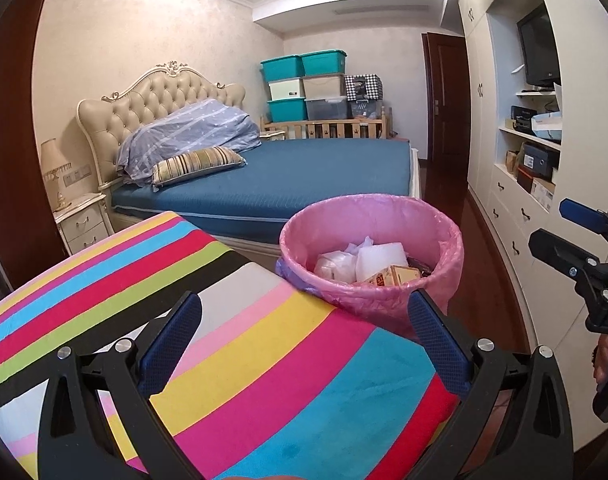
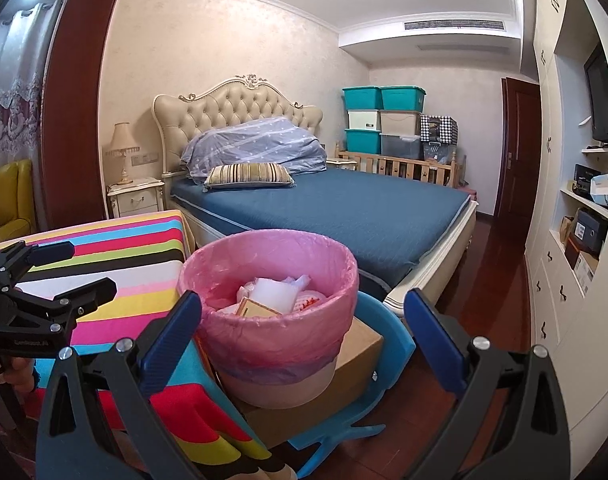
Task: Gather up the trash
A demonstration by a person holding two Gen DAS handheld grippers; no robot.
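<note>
Both the left gripper (image 1: pixel 304 344) and right gripper (image 2: pixel 302 332) hover with jaws released and empty, while the pink-lined trash bin (image 2: pixel 264 344), at 12 o'clock on a cardboard box (image 2: pixel 359 344), already holds wrappers (image 1: pixel 379 266), suggesting collection is finished.

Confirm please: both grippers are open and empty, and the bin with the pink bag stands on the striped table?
Not quite. Both grippers, left and right, are open and empty, but the bin stands on a cardboard box beside the striped table; the right wrist view shows it.
</note>
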